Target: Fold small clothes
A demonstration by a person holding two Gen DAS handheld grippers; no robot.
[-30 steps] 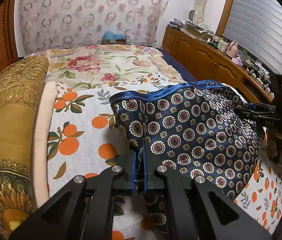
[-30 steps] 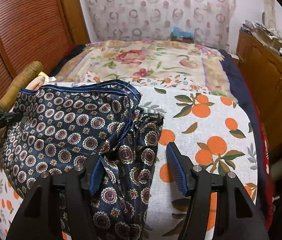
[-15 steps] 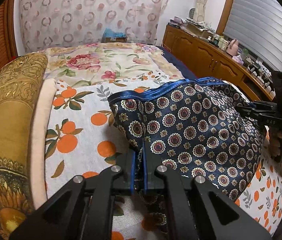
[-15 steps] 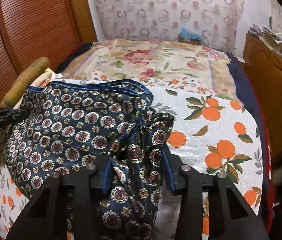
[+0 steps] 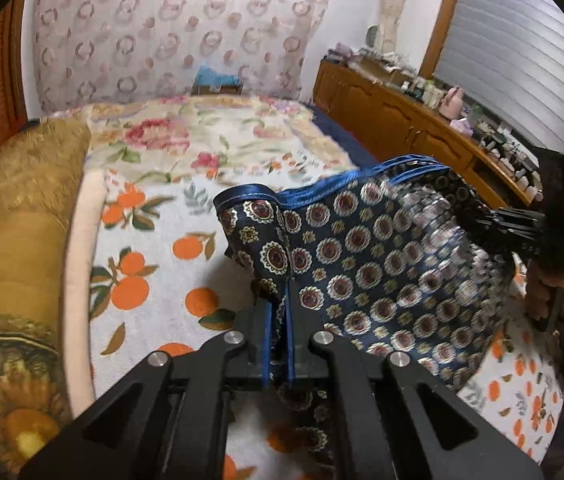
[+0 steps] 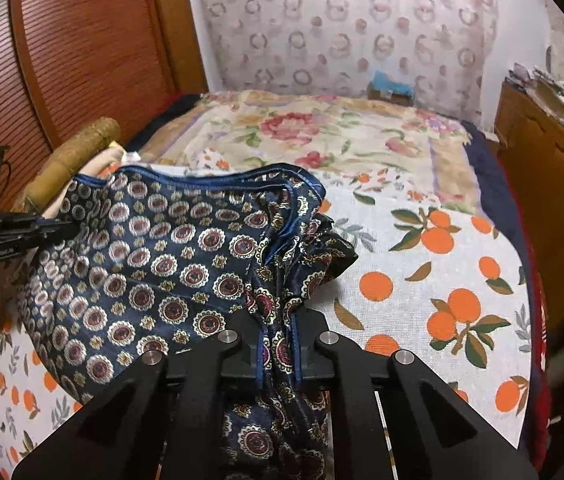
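- While both grippers hold it, the navy patterned garment (image 5: 382, 264) hangs stretched between them above the orange-print sheet (image 5: 154, 264).
- Left gripper (image 5: 278, 344): jaws clenched tight on a thin bunch of the fabric; blue pads nearly meeting, cloth pinched between them.
- Right gripper (image 6: 278, 356): jaws closing, a thicker gathered fold of the same garment between the pads, which already press on it.
- In the left wrist view the right gripper shows at the far right edge, blurred, with a hand (image 5: 550, 292) on its handle.
- Garment's blue-trimmed hem (image 6: 218, 174) runs along the top edge; lower part drapes down to the sheet.
- Right-hand end of the cloth is crumpled, loose folds sticking out past the pads (image 6: 322, 248).
- Floral quilt (image 6: 322, 132) lies further up the bed, well apart from the garment.
- Golden cushion (image 5: 14, 240) sits at the left of the bed, beside the sheet.
- Wooden cabinets (image 5: 402, 120) run along the right wall, cluttered top.
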